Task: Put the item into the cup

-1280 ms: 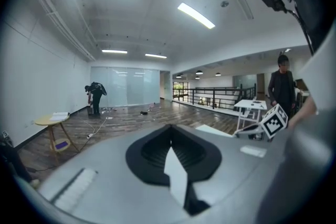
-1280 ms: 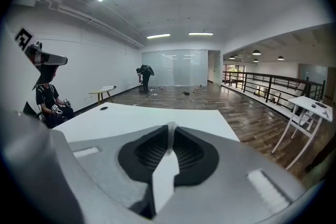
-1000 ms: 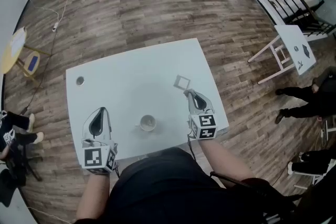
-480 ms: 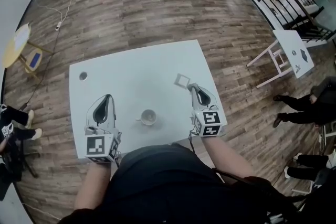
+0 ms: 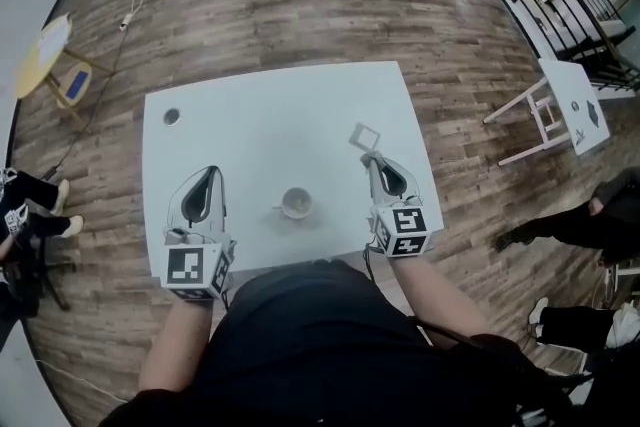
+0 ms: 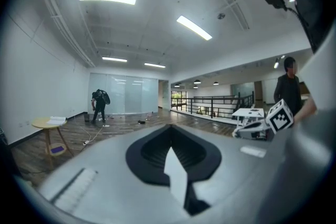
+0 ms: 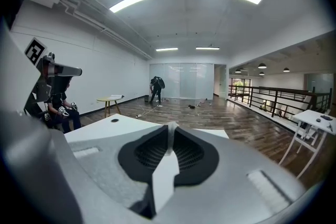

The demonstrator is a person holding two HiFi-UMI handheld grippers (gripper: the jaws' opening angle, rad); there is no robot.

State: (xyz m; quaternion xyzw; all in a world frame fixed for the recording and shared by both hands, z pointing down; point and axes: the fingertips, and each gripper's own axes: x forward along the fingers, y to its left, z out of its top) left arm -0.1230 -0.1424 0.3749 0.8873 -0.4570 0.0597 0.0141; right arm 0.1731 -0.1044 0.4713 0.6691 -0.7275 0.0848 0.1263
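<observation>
Brown wood-plank floor [image 5: 300, 5] lies all around the white rectangular table [image 5: 260, 135], and a round yellow-topped side table [image 5: 42, 53] sits off left. A small white table [image 5: 575, 97] stands at right near the black metal railing [image 7: 262, 98]; a dark-clothed person [image 7: 156, 89] stands far back.

Table [image 5: 250, 130]: white | cup [image 5: 296, 204] near front edge | dark round spot [image 5: 172, 117], far-left corner

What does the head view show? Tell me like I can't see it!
A person at a white table holds a hand-held gripper in each hand, with a small white cup standing between them. The right hand-held gripper pinches a small square item at its tip; the left hand-held gripper holds nothing.
</observation>
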